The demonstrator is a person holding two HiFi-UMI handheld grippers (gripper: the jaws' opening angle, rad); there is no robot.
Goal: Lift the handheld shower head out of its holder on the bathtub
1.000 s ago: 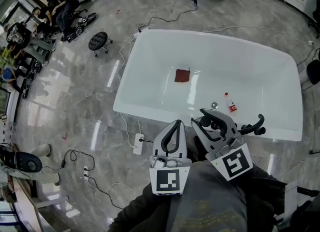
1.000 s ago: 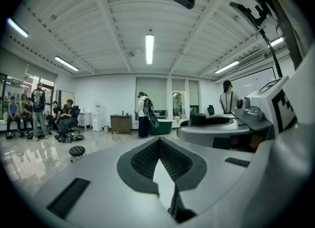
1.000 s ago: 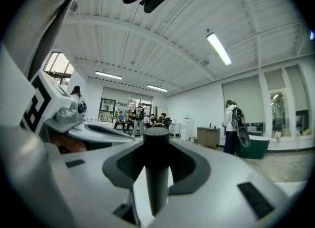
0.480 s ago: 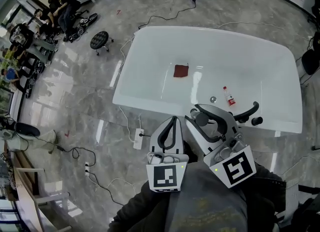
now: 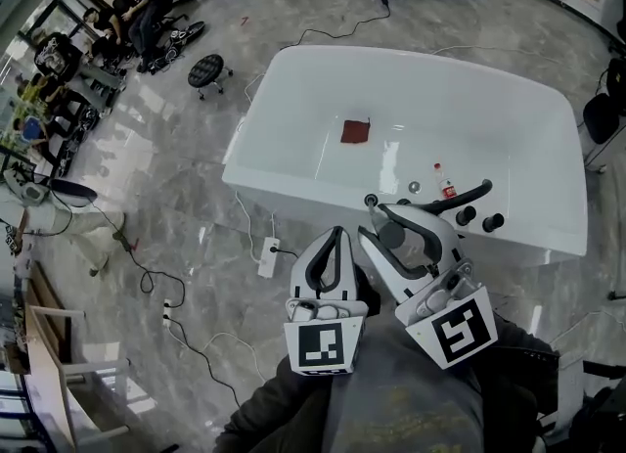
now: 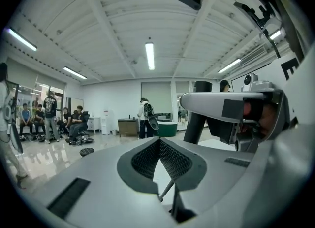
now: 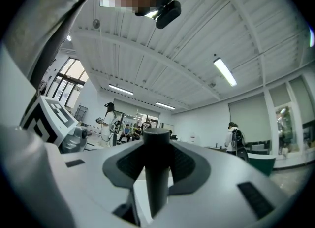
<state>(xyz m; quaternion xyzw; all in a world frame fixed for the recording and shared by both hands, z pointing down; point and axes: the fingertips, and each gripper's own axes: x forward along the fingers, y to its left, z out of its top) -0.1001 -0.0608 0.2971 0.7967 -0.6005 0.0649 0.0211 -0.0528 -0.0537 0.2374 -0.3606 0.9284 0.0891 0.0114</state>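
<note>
My right gripper (image 5: 387,222) hovers just in front of the near rim of the white bathtub (image 5: 293,187), shut on the handheld shower head (image 5: 392,236), a dark cylinder. The right gripper view shows that cylinder (image 7: 156,173) standing upright between the ribbed pads of the right gripper (image 7: 156,149). A small dark ring (image 5: 371,201) sits on the tub rim just beyond the jaws. My left gripper (image 5: 337,238) hangs beside it over the floor, tips together and holding nothing. Seen from the left gripper (image 6: 159,146), the two pads meet at the top.
A black spout (image 5: 455,197) and two black knobs (image 5: 479,218) stand on the rim to the right. Inside the tub lie a red cloth (image 5: 355,131), a small bottle (image 5: 445,185) and the drain (image 5: 414,187). A power strip (image 5: 267,256) and cables lie on the floor at left.
Both grippers have drawn back from the tub rim toward me, the dark cylinder still between the right jaws. The dark ring on the rim has come into sight.
</note>
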